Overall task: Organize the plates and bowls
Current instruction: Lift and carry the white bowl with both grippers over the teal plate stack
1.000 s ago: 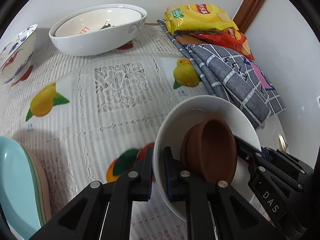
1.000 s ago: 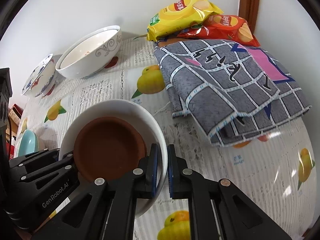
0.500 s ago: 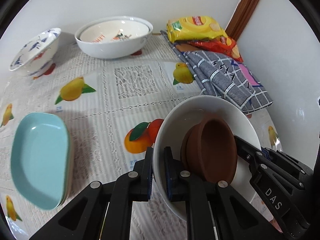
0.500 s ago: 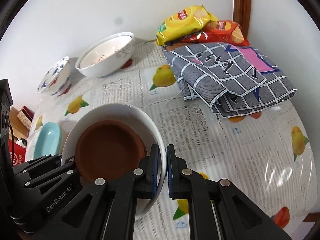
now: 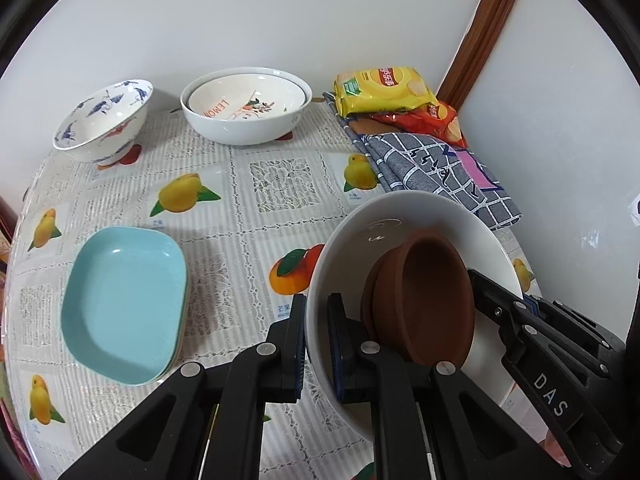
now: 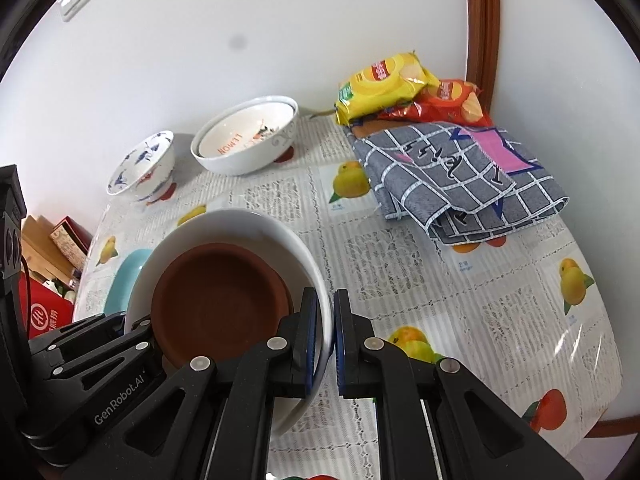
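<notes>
A wide white bowl point(image 5: 404, 216) point(image 6: 248, 220) hangs above the table with brown dishes point(image 5: 428, 300) point(image 6: 216, 292) nested inside it. My left gripper point(image 5: 316, 344) is shut on its left rim, and my right gripper point(image 6: 324, 340) is shut on its right rim. On the table lie a stack of light-blue rectangular plates point(image 5: 120, 304) point(image 6: 126, 280), a blue-patterned bowl point(image 5: 104, 124) point(image 6: 144, 168) and a large white bowl with a lemon-print bowl inside point(image 5: 246, 104) point(image 6: 248, 140).
A grey checked cloth point(image 5: 436, 176) point(image 6: 460, 176) and chip bags point(image 5: 380, 88) point(image 6: 400, 84) lie at the back right by a wooden door frame point(image 6: 484, 20). The fruit-print tablecloth point(image 5: 280, 184) covers the round table. Boxes point(image 6: 48, 240) sit beyond the left edge.
Both grippers rose and pulled back with the white bowl held between them. The table looks farther away, and the blue plates and patterned bowl came fully into view.
</notes>
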Available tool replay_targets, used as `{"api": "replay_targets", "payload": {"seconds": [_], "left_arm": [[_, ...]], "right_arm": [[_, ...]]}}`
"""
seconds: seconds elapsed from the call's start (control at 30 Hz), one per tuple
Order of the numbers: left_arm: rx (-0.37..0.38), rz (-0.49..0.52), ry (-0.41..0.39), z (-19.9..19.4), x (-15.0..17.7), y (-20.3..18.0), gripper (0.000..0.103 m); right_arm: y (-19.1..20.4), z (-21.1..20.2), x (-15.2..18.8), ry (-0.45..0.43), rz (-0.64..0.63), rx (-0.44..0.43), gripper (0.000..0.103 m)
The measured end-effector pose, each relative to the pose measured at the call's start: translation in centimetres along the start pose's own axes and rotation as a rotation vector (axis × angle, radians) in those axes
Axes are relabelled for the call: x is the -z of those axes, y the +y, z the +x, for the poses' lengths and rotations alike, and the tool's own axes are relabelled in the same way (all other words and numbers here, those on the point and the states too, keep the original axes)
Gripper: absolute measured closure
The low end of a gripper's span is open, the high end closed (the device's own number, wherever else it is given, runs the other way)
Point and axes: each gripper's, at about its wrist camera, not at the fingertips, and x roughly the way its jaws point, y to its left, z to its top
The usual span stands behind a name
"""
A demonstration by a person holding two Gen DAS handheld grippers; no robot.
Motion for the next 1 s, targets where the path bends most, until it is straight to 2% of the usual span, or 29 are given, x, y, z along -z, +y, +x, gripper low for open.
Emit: {"api": "replay_targets", "payload": {"seconds": [0.43,1.0], "left_arm": [[-0.022,0.000,-0.033,-2.3,-0.1,1.5,0.093],[-0.031,-0.020,-0.042,-3.1,-0.3,3.4,0.093]], "right_arm": [[2.2,-1.3,0.0,-0.028,-0.012,-0.021,0.095],[4.1,-1.0,-0.2,-0.034,-0.022,-0.042,0.095]]}}
